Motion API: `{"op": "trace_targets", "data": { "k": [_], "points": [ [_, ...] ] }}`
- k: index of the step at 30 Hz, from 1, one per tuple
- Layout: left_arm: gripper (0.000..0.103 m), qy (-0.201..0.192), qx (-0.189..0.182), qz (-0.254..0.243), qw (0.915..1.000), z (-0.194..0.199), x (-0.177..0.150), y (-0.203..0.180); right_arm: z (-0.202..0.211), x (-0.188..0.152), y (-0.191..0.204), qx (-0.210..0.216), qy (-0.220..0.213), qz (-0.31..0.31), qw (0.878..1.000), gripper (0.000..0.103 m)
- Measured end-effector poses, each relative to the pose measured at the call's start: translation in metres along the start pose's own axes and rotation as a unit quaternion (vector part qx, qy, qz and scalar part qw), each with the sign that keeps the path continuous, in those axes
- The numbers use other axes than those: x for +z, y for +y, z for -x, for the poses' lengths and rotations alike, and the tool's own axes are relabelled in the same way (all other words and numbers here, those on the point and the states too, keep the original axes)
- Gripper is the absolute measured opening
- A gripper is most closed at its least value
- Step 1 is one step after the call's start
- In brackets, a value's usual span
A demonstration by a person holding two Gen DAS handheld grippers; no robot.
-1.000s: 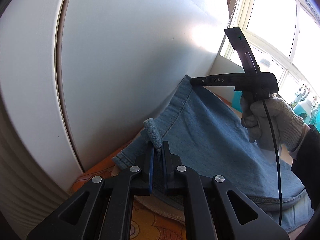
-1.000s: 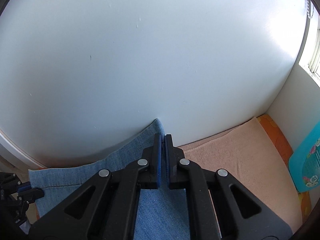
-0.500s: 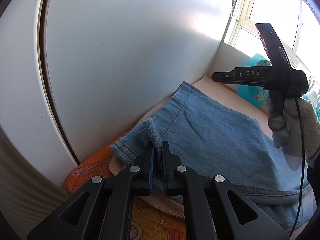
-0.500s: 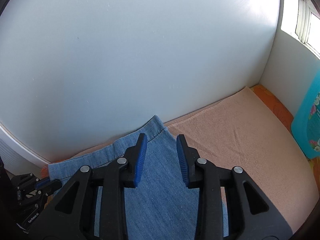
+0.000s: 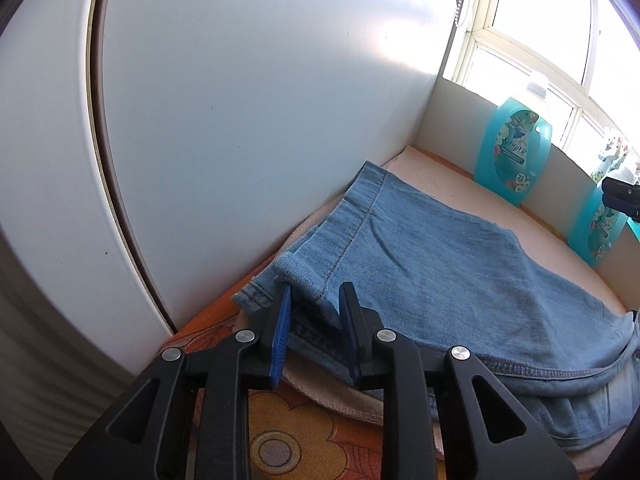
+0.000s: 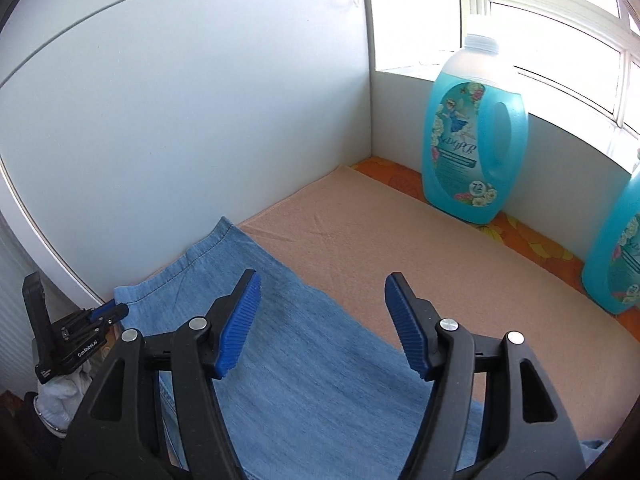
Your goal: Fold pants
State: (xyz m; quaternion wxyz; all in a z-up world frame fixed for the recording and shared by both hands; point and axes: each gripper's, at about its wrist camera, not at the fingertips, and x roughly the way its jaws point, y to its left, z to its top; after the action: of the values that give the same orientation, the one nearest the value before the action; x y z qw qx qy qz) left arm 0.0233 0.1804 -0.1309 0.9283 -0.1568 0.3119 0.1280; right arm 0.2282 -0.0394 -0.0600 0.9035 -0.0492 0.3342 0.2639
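Folded blue denim pants (image 5: 420, 264) lie flat on a peach towel (image 5: 460, 184) against a white wall panel. My left gripper (image 5: 314, 300) sits at their near left corner. Its jaws are opening with a clear gap, and the rolled denim corner lies loose between the fingertips, brushing the left pad (image 5: 282, 320). In the right wrist view my right gripper (image 6: 322, 292) hovers above the right edge of the pants (image 6: 304, 360) and the towel (image 6: 400, 240). Its jaws are opening wide with nothing between them. The left gripper (image 6: 112, 312) shows there at the pants' left corner.
Two turquoise detergent bottles (image 6: 468, 136) (image 6: 616, 256) stand along the low white sill under the window at the right. An orange floral cloth (image 5: 272, 432) lies under the towel. The white wall panel (image 5: 240, 120) bounds the back and left.
The left jaws have parted and let go of the denim corner they pinched. The right gripper let go of the far corner, opened wide and swung away to the right.
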Motion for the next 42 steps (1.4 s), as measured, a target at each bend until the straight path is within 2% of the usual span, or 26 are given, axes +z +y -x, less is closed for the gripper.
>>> {"op": "trace_targets", "data": {
  "k": [4,8,11,14,17,21,25,28,32,35,38,42],
  "points": [
    [0.034,-0.007,0.003,-0.002,1.0,0.016,0.0,0.002,0.047,-0.026,-0.044,-0.055,-0.008,-0.037,0.998,0.074],
    [0.034,-0.007,-0.026,-0.013,0.9995,0.032,0.0,-0.009,0.089,-0.054,-0.088,-0.099,-0.013,-0.079,0.992,0.075],
    [0.034,0.002,-0.071,-0.038,0.9967,0.041,0.0,-0.032,0.114,-0.072,-0.116,-0.129,-0.017,-0.101,0.986,0.075],
    [0.034,0.027,-0.142,-0.074,0.9868,0.044,0.0,-0.066,0.137,-0.089,-0.141,-0.156,-0.017,-0.124,0.98,0.075],
    [0.034,0.048,-0.201,-0.132,0.9695,0.049,-0.006,-0.11,0.156,-0.104,-0.167,-0.18,-0.015,-0.15,0.972,0.075],
    [0.034,0.061,-0.262,-0.209,0.94,0.06,-0.018,-0.17,0.182,-0.125,-0.203,-0.207,-0.016,-0.189,0.96,0.075],
    [0.034,0.095,-0.329,-0.246,0.907,0.063,-0.028,-0.221,0.203,-0.138,-0.241,-0.233,-0.015,-0.231,0.944,0.075],
    [0.034,0.125,-0.363,-0.271,0.8829,0.061,-0.038,-0.255,0.214,-0.147,-0.269,-0.243,-0.01,-0.259,0.935,0.075],
    [0.034,0.148,-0.384,-0.313,0.8559,0.057,-0.055,-0.294,0.221,-0.154,-0.303,-0.258,-0.005,-0.296,0.92,0.075],
    [0.034,0.16,-0.392,-0.341,0.8393,0.055,-0.066,-0.319,0.218,-0.157,-0.33,-0.256,0.006,-0.33,0.909,0.075],
    [0.034,0.176,-0.397,-0.364,0.8239,0.048,-0.073,-0.341,0.207,-0.156,-0.356,-0.264,0.021,-0.36,0.894,0.075],
    [0.034,0.176,-0.389,-0.401,0.8106,0.041,-0.082,-0.362,0.181,-0.148,-0.385,-0.283,0.049,-0.385,0.877,0.075]
  ]
}}
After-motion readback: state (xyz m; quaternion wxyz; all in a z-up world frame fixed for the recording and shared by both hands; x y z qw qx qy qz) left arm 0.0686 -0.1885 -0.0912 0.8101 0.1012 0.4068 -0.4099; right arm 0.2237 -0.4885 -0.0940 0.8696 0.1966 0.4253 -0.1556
